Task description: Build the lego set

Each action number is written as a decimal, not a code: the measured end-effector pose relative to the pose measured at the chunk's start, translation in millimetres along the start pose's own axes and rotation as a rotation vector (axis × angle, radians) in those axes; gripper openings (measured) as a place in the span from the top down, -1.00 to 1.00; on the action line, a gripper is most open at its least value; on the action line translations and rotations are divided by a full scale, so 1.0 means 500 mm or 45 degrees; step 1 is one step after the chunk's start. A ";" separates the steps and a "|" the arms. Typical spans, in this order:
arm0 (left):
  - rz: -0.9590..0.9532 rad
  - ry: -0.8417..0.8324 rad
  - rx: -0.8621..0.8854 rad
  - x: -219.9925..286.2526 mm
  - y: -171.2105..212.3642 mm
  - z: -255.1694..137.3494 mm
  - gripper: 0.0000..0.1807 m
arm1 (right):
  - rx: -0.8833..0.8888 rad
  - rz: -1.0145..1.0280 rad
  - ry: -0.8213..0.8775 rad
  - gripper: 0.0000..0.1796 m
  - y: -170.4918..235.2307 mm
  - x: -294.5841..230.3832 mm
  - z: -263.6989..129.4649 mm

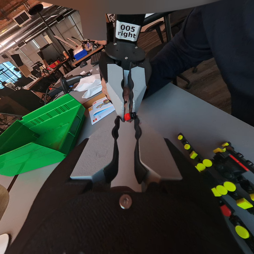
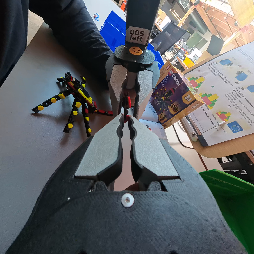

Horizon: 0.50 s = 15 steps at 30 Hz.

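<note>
A small red-and-black leg piece (image 1: 126, 116) is held over the grey table (image 1: 185, 110). My right gripper (image 2: 126, 117) is shut on its red end, and the piece's black links (image 2: 125, 102) rise in front of the left gripper. My left gripper (image 1: 127, 120) faces the right one tip to tip. Its fingers (image 1: 116, 132) stand partly open on either side of the piece, and the black clip touches one of them. The black, yellow and red spider model (image 1: 226, 171) stands on the table, to my left in the right wrist view (image 2: 78, 93).
A green bin (image 1: 41, 137) lies at the left, with the open booklet (image 1: 101, 110), white paper (image 1: 89, 85) and a black scanner (image 1: 68, 81) behind it. The lego box (image 2: 174, 96), a clipboard sheet (image 2: 226, 96) and a blue bin (image 2: 114, 30) are farther off. A dark sleeve (image 1: 192, 55) reaches in.
</note>
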State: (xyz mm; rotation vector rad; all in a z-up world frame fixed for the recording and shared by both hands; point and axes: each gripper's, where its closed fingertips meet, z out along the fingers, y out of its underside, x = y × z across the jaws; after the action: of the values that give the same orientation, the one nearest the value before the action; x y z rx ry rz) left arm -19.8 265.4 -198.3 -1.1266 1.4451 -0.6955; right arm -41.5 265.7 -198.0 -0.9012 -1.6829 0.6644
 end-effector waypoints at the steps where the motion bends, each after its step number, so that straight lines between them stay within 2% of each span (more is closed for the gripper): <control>1: -0.009 0.011 0.001 0.002 0.001 0.001 0.79 | -0.007 -0.013 -0.004 0.96 0.001 -0.002 0.000; 7: -0.016 0.023 -0.005 0.005 0.006 0.002 0.79 | -0.030 -0.026 -0.019 0.95 0.005 -0.007 0.001; 11: -0.137 -0.010 0.034 -0.027 0.005 -0.002 0.78 | 0.005 0.072 0.052 0.95 0.007 0.022 0.003; 15: -0.172 -0.066 -0.018 -0.048 0.022 -0.008 0.76 | -0.115 0.006 0.199 0.95 0.038 0.051 0.007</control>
State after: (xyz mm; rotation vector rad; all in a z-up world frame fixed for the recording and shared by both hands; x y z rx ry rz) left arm -28.5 290.8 -197.9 -1.2529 1.3409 -0.7455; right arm -44.3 297.5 -200.5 -0.9956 -1.5813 0.5114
